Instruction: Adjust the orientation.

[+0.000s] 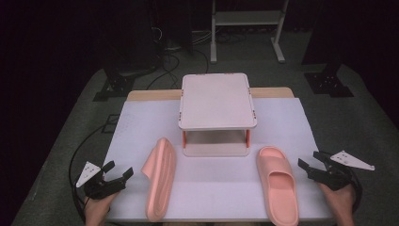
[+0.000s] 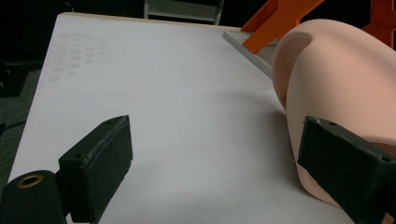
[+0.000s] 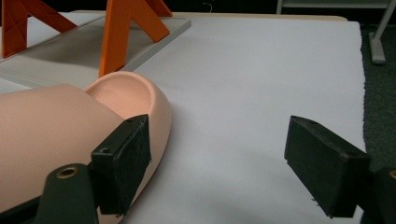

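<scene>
Pink foam slippers, two of them, lie on the white tabletop near its front edge. The left slipper stands tipped on its side, sole outward, between the front edge and the left front corner of the rack. The right slipper lies flat, sole down, strap toward the rack's right front corner.

The left gripper is held low over the front-left corner of the tabletop by the left hand, which enters from the bottom edge with the forearm pointing up and slightly inward. Its jaws stand wide apart and point toward the left slipper, near it but not touching. In the left gripper view the gripper has nothing between its pads, and the slipper sits just behind the right-hand jaw.

The right gripper is held at the front-right corner by the right hand, angled inward toward the right slipper. Its jaws are likewise spread, with the nearer one just beside the slipper's outer edge; contact cannot be told from the high view. In the right gripper view the gripper has bare tabletop between its pads, and the slipper lies behind the left-hand jaw.

The rack, a white two-tier stand on orange legs, stands at the middle of the tabletop toward its back edge.
</scene>
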A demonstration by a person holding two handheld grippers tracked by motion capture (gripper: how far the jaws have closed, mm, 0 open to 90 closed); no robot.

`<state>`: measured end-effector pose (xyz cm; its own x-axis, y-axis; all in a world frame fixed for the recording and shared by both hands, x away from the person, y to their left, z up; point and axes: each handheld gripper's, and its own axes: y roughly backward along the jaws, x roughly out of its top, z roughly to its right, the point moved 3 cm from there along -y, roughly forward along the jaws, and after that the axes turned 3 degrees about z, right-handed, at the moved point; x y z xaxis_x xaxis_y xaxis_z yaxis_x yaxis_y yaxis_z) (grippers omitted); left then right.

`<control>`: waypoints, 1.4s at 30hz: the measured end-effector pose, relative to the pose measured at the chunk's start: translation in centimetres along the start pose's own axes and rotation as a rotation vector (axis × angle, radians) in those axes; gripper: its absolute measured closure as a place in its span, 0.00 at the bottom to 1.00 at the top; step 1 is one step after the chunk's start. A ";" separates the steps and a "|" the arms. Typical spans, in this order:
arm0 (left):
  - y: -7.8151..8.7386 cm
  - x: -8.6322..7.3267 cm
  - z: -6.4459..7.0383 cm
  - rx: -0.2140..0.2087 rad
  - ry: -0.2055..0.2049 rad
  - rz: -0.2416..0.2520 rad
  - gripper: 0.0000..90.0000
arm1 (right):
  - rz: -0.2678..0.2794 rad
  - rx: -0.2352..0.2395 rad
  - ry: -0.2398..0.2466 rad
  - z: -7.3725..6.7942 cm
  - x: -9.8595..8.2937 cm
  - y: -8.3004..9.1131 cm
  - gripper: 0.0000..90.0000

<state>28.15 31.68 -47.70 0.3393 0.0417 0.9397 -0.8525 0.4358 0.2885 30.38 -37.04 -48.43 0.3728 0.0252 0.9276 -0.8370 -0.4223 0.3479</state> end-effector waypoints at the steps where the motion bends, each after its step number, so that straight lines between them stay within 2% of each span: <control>1: 0.1 0.0 0.0 0.002 -0.001 0.001 0.11 | 0.000 0.000 0.000 0.0 0.0 0.0 0.25; 5: 0.4 -0.2 0.0 0.005 -0.006 -0.004 0.11 | -0.013 0.007 0.008 0.1 0.0 -0.4 0.25; 14: 1.0 -0.5 0.1 0.004 -0.007 -0.005 0.11 | 0.009 -0.001 0.007 0.2 0.4 -0.3 0.25; 21: 1.2 -0.8 1.0 -0.005 -0.038 -0.025 0.11 | 0.010 0.006 0.012 0.2 0.4 -0.5 0.25; 27: 0.7 -0.9 2.0 -0.042 -0.072 -0.055 0.11 | 0.016 0.018 0.010 0.1 0.4 -0.4 0.24; 36: 0.0 -1.0 2.9 -0.066 -0.097 -0.087 0.11 | 0.023 0.021 0.008 0.0 0.4 -0.4 0.24; 42: -0.9 -1.1 3.7 -0.076 -0.139 -0.115 0.11 | 0.031 0.021 0.008 -0.1 0.5 -0.3 0.24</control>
<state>27.11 27.89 -48.28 0.3700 -0.1344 0.9193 -0.7772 0.4974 0.3855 30.78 -36.84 -48.10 0.3435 0.0187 0.9390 -0.8394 -0.4423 0.3159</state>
